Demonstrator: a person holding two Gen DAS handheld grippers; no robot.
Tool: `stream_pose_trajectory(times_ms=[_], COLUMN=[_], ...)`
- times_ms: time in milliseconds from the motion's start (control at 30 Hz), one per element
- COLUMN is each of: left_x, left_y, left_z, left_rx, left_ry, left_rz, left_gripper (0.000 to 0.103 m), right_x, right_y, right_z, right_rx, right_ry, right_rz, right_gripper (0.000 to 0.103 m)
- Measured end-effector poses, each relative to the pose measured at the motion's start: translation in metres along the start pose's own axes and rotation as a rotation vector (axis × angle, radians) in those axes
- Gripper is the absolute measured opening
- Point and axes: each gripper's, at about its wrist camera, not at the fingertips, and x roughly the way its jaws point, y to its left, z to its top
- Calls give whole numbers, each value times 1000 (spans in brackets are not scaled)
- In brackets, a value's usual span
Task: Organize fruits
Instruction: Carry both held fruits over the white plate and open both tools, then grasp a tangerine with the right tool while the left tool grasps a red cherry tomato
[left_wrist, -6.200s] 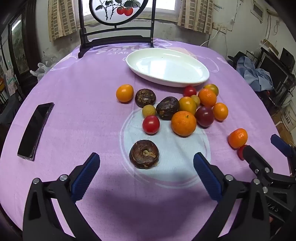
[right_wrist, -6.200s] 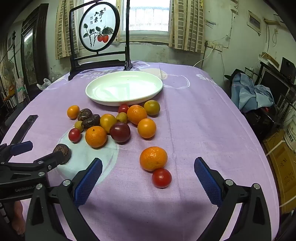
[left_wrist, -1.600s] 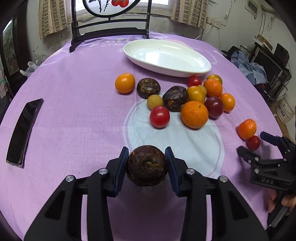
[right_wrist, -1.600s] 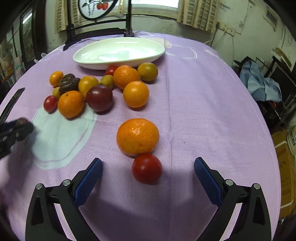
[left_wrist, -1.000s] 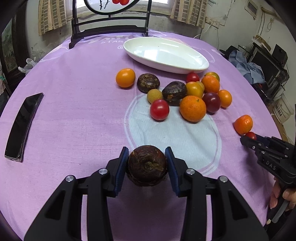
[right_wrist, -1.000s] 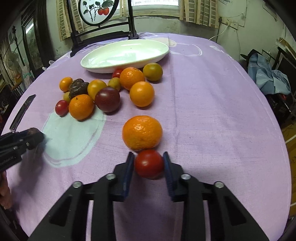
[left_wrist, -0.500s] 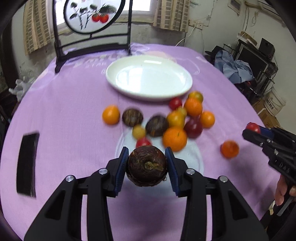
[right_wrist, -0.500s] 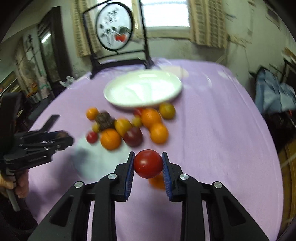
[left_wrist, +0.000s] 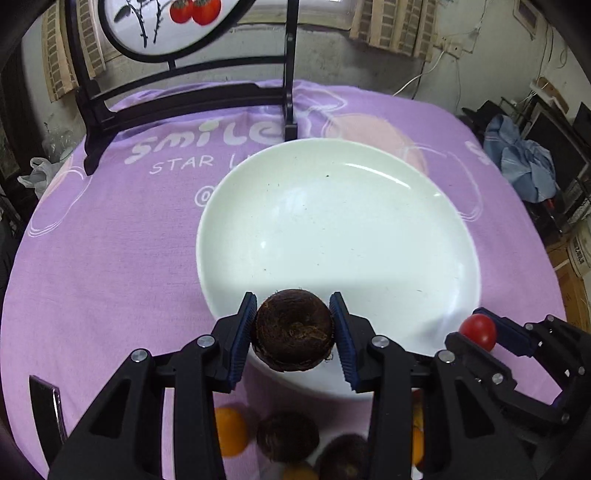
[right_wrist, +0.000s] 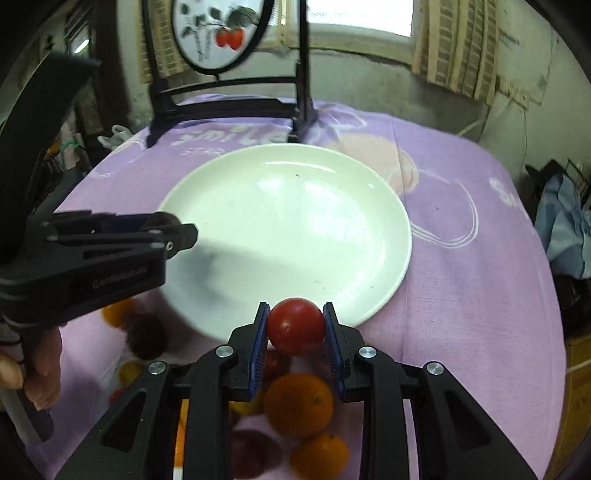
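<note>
Holding a dark brown wrinkled fruit (left_wrist: 293, 330) tight between its 2 blue pads, the left tool (left_wrist: 293, 334) hangs over the near rim of the white plate (left_wrist: 332, 221). The pads press on both sides of the fruit, so it cannot drop. The plate is empty and sits on the purple tablecloth (left_wrist: 110, 240) that covers the tabletop. It looks like the place where the fruits should go.

Further right, the right tool (right_wrist: 295, 328) is clamped on a small red tomato (right_wrist: 295, 325). It also hangs by the near edge of the plate. Both fruits are up in the air, not on the plate yet.

Under the tools, more fruits wait on the cloth, like a big orange (right_wrist: 299, 404) and another dark fruit (left_wrist: 287, 435). They look blurry.
</note>
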Motion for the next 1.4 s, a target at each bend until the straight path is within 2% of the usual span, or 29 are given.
stream_pose_trajectory(times_ms=[100,133,167,200,333,433,500,600,700,900,967,1133,1200,1300,1333,1367,1400], left_x=[14,15,14,8,-27,-53,-70,-84,-88,-86,-85,-87,-87,-85,-83,-82,-80], left_y=[2,4,7,10,13,14,16,20,23,35,33,21,19,18,18,18,18], left_z=[6,9,12,14,5,-19,-42,-78,-114,-176,-194,-215,-218,-216,-216,-214,-212], left_rx=[-15,-30,-46,-66,-74,-36,-28,-31,-23,-81,-75,-21,-12,-13,-14,-14,-15], left_ry=[12,9,5,-11,-81,-106,-128,-134,-106,-33,-6,4,11,13,16,18,16], left_rz=[-3,-7,-3,5,0,42,42,52,64,20,-1,11,7,8,12,16,21], left_gripper=[42,55,64,73,83,90,93,94,94,94,94,94,94,94,94,94,94], right_x=[17,18,15,10,-20,-48,-61,-75,-85,-89,-86,-78,-75,-68,-67,-67,-67], right_y=[-2,-3,-5,-10,-25,-34,-36,-34,-28,-9,-4,-2,-3,-5,-6,-8,-9], right_z=[9,11,14,12,-2,-30,-51,-87,-121,-171,-180,-185,-183,-177,-174,-172,-171], right_rx=[11,11,20,38,95,94,94,69,50,-11,-18,8,16,32,46,69,93], right_ry=[28,28,20,7,-25,-69,-82,-80,-78,-36,-18,3,11,12,10,6,0], right_rz=[-1,-13,-49,-66,-3,-35,-49,-77,-111,-173,-170,-184,-177,-171,-147,-110,-98], right_gripper=[32,37,57,70,71,75,81,81,81,81,81,81,73,70,65,50,44])
